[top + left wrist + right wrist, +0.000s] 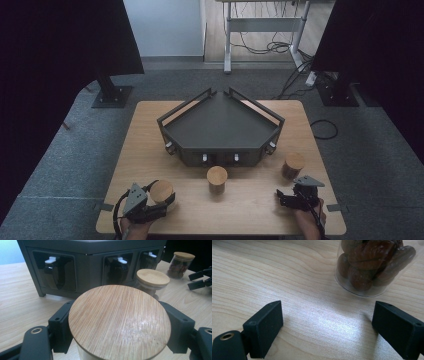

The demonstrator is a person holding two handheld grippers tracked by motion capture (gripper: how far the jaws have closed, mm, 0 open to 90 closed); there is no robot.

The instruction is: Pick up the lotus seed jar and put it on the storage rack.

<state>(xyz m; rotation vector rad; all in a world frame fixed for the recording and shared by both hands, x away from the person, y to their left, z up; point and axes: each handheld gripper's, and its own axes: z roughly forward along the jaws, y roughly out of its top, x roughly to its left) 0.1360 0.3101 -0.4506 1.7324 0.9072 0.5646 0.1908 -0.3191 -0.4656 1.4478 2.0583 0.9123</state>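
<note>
Left gripper (117, 340): we clamp it on the near-left jar (161, 192) (bamboo lid up), at the desk's (250, 205) front left.
Right gripper (332, 327): we hold its jaws apart, nothing between, near the date jar (374, 265).
Rack (220, 127): mid-desk.

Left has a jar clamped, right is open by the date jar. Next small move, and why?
Probably lift the left hand-held gripper straight up: its jaws clamp the wooden-lidded jar, which sits on the table short of the dark rack.
</note>
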